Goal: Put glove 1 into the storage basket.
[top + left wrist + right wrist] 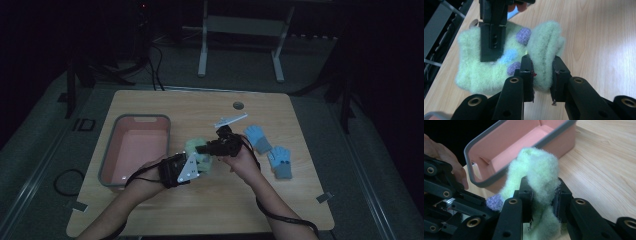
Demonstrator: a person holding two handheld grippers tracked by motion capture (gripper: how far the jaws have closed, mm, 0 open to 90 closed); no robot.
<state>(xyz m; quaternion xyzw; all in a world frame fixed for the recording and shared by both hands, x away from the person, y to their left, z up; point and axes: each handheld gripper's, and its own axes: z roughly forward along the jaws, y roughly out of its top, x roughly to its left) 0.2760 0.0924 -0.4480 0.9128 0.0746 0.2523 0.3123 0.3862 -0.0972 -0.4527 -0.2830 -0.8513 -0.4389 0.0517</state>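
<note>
A fuzzy pale green glove (pixel 196 151) with purple and blue dots lies at the middle of the wooden table. My left gripper (pixel 543 75) is shut on a fold of the green glove (pixel 544 57), with fabric pinched between its jaws. My right gripper (pixel 543 196) is shut on another part of the green glove (pixel 539 173), lifting a tuft of it. In the high view the left gripper (pixel 192 167) and the right gripper (pixel 205 148) meet over the glove. The right gripper's jaws (pixel 492 37) show from above in the left gripper view.
A pink bin with a grey rim (pixel 112 150) stands just left of the glove, seen close as the pink bin (pixel 506 150). Two blue gloves (pixel 257 136) (pixel 281 160) lie to the right. A round hole (pixel 238 105) sits at the far side of the table.
</note>
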